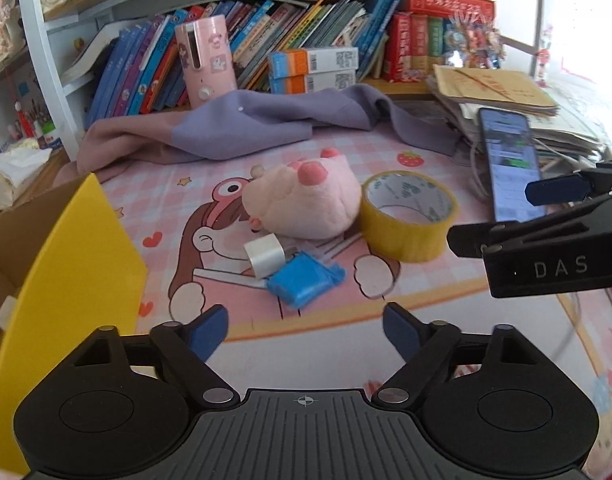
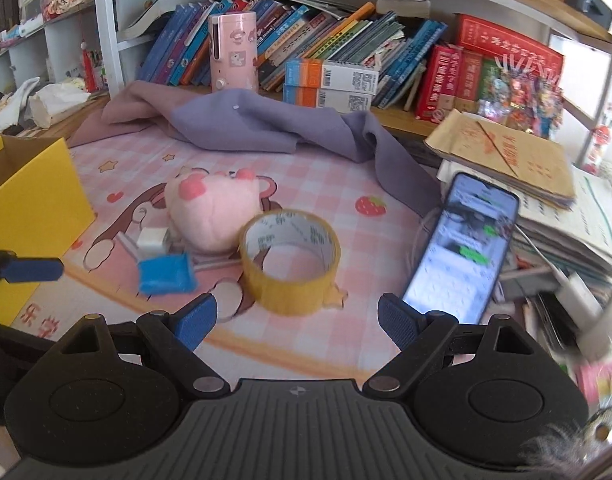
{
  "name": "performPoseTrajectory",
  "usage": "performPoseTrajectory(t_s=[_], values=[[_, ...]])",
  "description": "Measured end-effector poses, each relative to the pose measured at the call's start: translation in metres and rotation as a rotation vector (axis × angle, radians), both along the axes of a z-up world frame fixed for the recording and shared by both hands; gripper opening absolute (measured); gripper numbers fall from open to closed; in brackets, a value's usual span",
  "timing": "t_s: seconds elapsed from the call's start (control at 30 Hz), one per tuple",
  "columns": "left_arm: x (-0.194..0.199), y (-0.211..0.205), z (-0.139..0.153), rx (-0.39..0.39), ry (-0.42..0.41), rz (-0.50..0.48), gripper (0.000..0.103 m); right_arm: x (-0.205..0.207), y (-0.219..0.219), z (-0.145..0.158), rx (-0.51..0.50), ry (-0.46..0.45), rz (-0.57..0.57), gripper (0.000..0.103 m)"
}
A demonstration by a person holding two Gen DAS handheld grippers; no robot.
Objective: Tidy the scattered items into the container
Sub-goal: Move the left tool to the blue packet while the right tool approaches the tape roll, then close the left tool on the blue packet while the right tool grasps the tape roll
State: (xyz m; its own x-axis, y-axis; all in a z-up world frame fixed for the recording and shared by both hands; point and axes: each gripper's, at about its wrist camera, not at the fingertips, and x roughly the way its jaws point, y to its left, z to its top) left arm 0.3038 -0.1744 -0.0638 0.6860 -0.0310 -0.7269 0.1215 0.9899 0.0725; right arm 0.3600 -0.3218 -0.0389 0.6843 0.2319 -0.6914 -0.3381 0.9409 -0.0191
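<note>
A pink plush toy [image 1: 306, 200] [image 2: 211, 212] lies mid-mat. Right of it stands a yellow tape roll [image 1: 408, 216] [image 2: 291, 260]. In front of the plush lie a small white tape roll [image 1: 263, 256] [image 2: 151, 240] and a blue packet [image 1: 303, 282] [image 2: 167, 274]. The yellow cardboard box [image 1: 69, 280] [image 2: 29, 216] stands at the left. My left gripper [image 1: 306, 330] is open, empty, just short of the blue packet. My right gripper [image 2: 295, 320] is open, empty, near the yellow tape roll; it also shows as the right gripper [image 1: 506, 216] from the side.
A purple cloth [image 1: 265, 124] [image 2: 265, 128] lies crumpled behind the items. A phone [image 1: 510, 164] [image 2: 462, 248] with a cable leans on a paper stack [image 1: 506, 96] at the right. Books and a pink canister [image 1: 205, 64] fill the shelf behind.
</note>
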Motion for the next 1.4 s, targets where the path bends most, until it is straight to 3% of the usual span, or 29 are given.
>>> performPoseTrajectory(t_s=[0.37,0.83,0.93,1.03,1.13,1.17,1.4], values=[[0.044,0.001,-0.026,-0.055,0.054,0.086,0.074,0.06,0.012,-0.027,-0.032,0.062,0.057,0.088],[0.065,0.0,-0.043,-0.076,0.078,0.139,0.07,0.089,0.023,-0.047,-0.03,0.109,0.102,0.09],[0.063,-0.004,-0.044,-0.052,0.06,0.127,0.063,0.093,0.025,-0.05,-0.035,0.117,0.103,0.09],[0.062,-0.003,-0.042,-0.059,0.056,0.127,0.058,0.094,0.026,-0.053,-0.036,0.131,0.116,0.082],[0.058,0.001,-0.037,-0.073,0.046,0.122,0.043,0.092,0.026,-0.052,-0.038,0.13,0.126,0.081],[0.058,0.002,-0.036,-0.078,0.056,0.115,0.033,0.092,0.026,-0.052,-0.034,0.135,0.129,0.081],[0.051,0.002,-0.033,-0.086,0.07,0.082,0.029,0.078,0.024,-0.044,-0.016,0.121,0.139,0.081]])
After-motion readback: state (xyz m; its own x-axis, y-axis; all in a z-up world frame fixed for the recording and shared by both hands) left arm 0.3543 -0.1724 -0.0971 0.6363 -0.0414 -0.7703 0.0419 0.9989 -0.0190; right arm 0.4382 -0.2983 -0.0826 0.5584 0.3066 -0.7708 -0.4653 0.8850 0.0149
